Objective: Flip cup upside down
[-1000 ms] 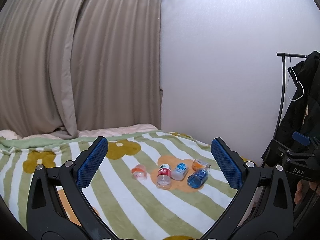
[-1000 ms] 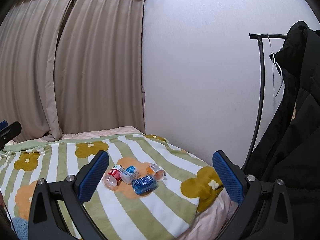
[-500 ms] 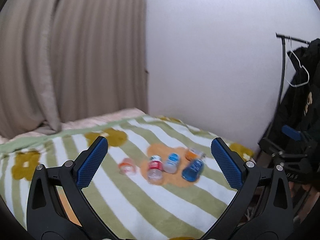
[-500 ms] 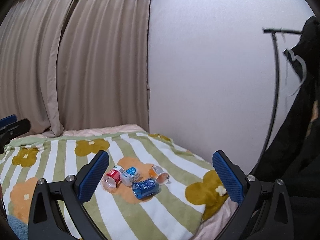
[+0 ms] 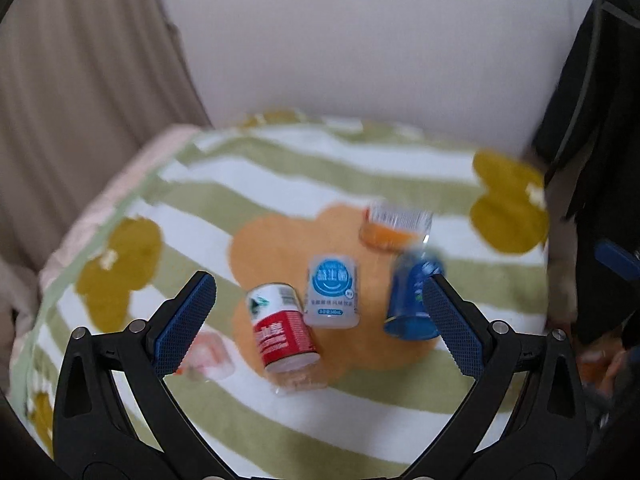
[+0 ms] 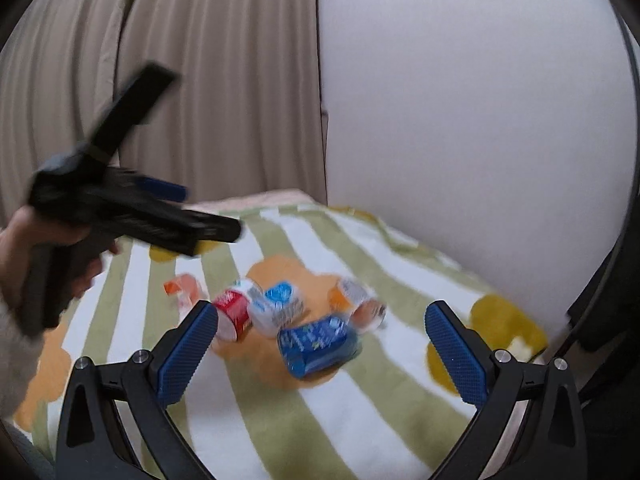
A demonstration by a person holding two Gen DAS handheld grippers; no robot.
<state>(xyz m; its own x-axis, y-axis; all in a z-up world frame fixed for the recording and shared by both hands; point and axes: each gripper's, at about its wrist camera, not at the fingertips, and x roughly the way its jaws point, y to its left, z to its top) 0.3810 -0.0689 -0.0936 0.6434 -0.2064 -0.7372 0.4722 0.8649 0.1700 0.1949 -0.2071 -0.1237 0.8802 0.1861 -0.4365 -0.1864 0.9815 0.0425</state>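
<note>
Several small cups lie on their sides on a striped blanket (image 5: 360,432). In the left wrist view I see a red cup (image 5: 282,332), a white-and-blue cup (image 5: 332,292), a blue cup (image 5: 412,300), an orange cup (image 5: 394,224) and a clear orange cup (image 5: 208,354). My left gripper (image 5: 316,320) is open above the red and white cups, touching none. In the right wrist view the blue cup (image 6: 318,346), red cup (image 6: 234,312), white-and-blue cup (image 6: 276,308) and orange cup (image 6: 358,304) lie ahead of my open right gripper (image 6: 322,350).
The blanket (image 6: 360,420) covers a bed against a white wall (image 5: 360,40), with beige curtains (image 6: 180,80) at the left. A dark coat (image 5: 600,140) hangs at the right bed edge. The left gripper's body and the hand holding it (image 6: 100,208) show at the left.
Both grippers have moved forward and down toward the cups, which now look much larger. The left gripper has come into the right wrist view. Both stay open.
</note>
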